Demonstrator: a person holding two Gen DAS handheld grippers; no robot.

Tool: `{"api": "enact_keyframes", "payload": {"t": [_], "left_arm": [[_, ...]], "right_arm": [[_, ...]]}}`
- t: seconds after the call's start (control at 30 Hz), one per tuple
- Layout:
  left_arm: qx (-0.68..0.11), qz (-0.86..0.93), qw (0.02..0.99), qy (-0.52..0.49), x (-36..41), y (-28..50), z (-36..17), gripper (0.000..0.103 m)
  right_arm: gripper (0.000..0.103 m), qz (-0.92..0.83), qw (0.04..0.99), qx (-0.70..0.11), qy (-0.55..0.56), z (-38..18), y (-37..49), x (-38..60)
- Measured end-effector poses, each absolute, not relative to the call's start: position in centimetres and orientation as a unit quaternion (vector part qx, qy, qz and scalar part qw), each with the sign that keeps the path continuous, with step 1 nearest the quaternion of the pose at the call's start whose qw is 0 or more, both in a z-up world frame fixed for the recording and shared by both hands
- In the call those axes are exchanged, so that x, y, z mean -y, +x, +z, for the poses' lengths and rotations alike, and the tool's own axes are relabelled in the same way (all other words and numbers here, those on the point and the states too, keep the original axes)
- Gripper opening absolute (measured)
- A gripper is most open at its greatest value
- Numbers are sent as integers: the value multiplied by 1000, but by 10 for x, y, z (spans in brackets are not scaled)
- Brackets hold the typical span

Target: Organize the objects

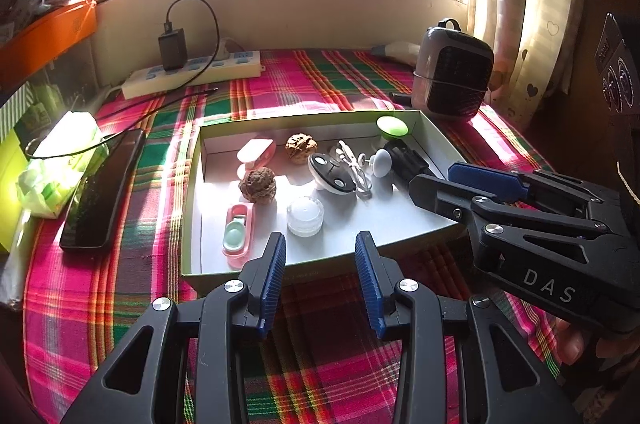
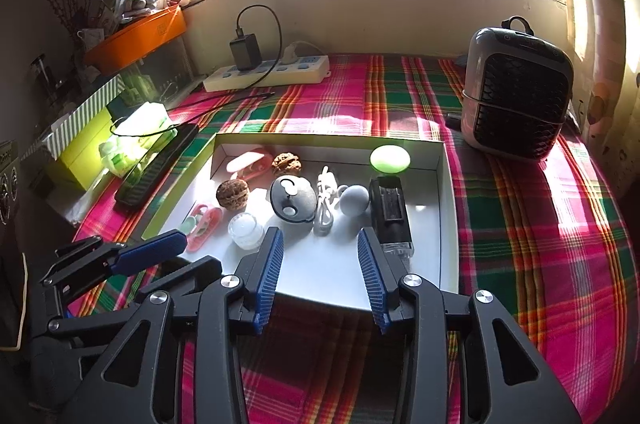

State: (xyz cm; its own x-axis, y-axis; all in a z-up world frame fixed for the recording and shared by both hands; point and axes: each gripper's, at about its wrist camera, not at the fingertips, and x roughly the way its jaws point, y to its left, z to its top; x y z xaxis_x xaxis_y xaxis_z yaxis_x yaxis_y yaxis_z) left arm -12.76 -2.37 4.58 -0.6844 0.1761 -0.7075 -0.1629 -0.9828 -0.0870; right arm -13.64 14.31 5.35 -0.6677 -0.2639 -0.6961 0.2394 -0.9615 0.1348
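A shallow white box [image 1: 191, 191] lies on the plaid cloth and holds small items: two walnuts [image 1: 258, 185], a clear jar [image 1: 305, 216], a pink lens case [image 1: 238, 236], a black oval gadget [image 1: 332, 177], a white cable [image 1: 354, 163], a white knob [image 1: 380, 162], a black block [image 2: 390, 216] and a green dome [image 2: 390, 159]. My left gripper [image 1: 320, 244] hovers open over the box's near edge with nothing between its fingers. My right gripper [image 2: 318, 236] is open and empty too, over the box's near right part beside the black block. Each gripper shows in the other's view.
A black phone [image 1: 104, 191] and a green tissue pack [image 1: 60, 163] lie left of the box. A power strip [image 1: 192, 73] with a charger sits against the back wall. A small grey fan heater [image 2: 516, 91] stands at the back right. An orange tray [image 2: 136, 35] rests on the left shelf.
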Motion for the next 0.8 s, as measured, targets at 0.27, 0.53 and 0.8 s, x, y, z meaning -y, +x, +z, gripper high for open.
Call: {"api": "enact_keyframes", "payload": {"t": [0.27,0.53,0.8], "left_arm": [[8,918,70,-390,24,-104,41,34],[12,911,50,-409,25,-86,25,34],[23,906,44,-419,21,-75,13,35]], "right_arm": [[47,-911,117,-9,396,43,-110,-141],[52,-903,104,-7,418,25,-91,-146],[58,-896,87,0,435,13,-76,-152]]}}
